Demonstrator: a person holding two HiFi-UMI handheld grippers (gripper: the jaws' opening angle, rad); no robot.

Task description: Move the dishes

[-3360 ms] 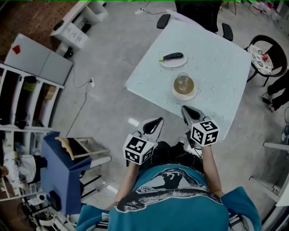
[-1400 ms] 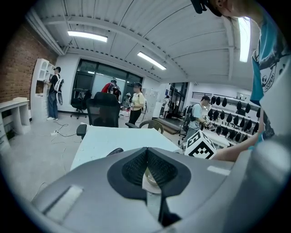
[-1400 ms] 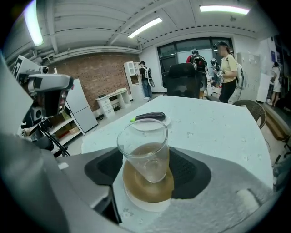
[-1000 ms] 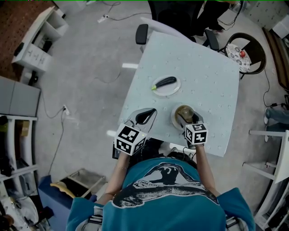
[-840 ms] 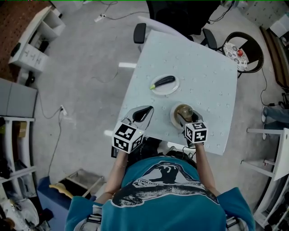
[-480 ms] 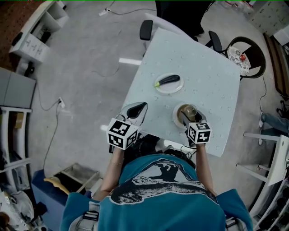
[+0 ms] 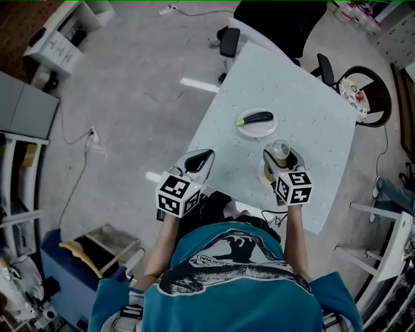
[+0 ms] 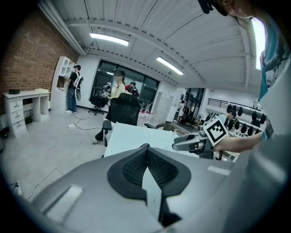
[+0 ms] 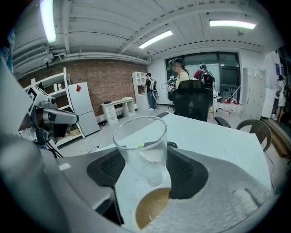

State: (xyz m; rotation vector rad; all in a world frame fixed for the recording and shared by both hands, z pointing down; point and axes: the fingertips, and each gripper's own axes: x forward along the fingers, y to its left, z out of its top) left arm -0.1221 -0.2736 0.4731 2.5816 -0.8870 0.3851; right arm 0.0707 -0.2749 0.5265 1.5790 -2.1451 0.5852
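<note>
A clear glass (image 7: 281, 150) hangs between the pads of my right gripper (image 7: 277, 157), which is shut on it. In the right gripper view the glass (image 9: 141, 145) is upright and lifted above the tan plate (image 9: 150, 207). That plate (image 7: 266, 174) lies near the table's front edge, partly hidden under the gripper. Farther back a white plate (image 7: 257, 126) carries a dark eggplant (image 7: 256, 118). My left gripper (image 7: 200, 159) is shut and empty over the table's near left edge; its tips (image 8: 146, 148) meet.
The pale square table (image 7: 311, 110) has a black office chair (image 7: 272, 19) at its far side and a round chair with a patterned cushion (image 7: 371, 96) to the right. A blue cart (image 7: 65, 259) stands on the floor at left. People stand far off by the windows.
My right gripper has risen, taking the glass up off the tan plate. My left gripper has shifted a little along the table's near edge, still shut.
</note>
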